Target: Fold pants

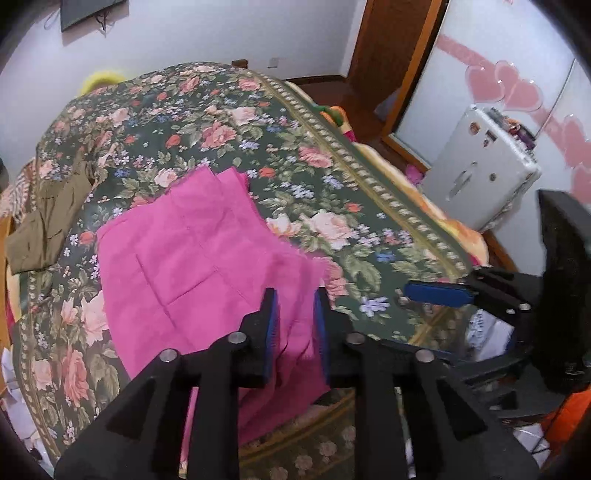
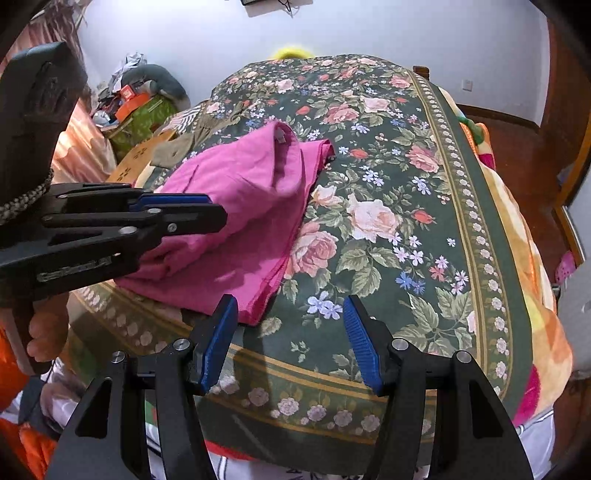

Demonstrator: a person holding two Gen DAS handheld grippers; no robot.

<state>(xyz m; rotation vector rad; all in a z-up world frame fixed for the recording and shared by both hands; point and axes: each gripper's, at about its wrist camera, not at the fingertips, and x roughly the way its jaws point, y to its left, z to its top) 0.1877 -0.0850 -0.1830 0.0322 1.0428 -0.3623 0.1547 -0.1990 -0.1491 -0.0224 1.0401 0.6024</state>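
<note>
Nearest, the left tool (image 1: 294, 314) is clenched on a lifted edge of the pink pants (image 1: 177, 251), cloth bunched between its blue pads (image 1: 271, 332). The right tool (image 2: 290, 339) hangs released just beside the pants' near corner, jaws spread over the bed (image 2: 406, 229). Beyond, the pants lie partly doubled on the floral cover, creased and uneven. Judging by this, folding is underway; more folds and smoothing remain. Farther left lies an olive garment (image 1: 40, 229).

White walls (image 2: 369, 33), wooden floor (image 2: 517, 147), floral-quilted bed (image 2: 406, 221).
</note>
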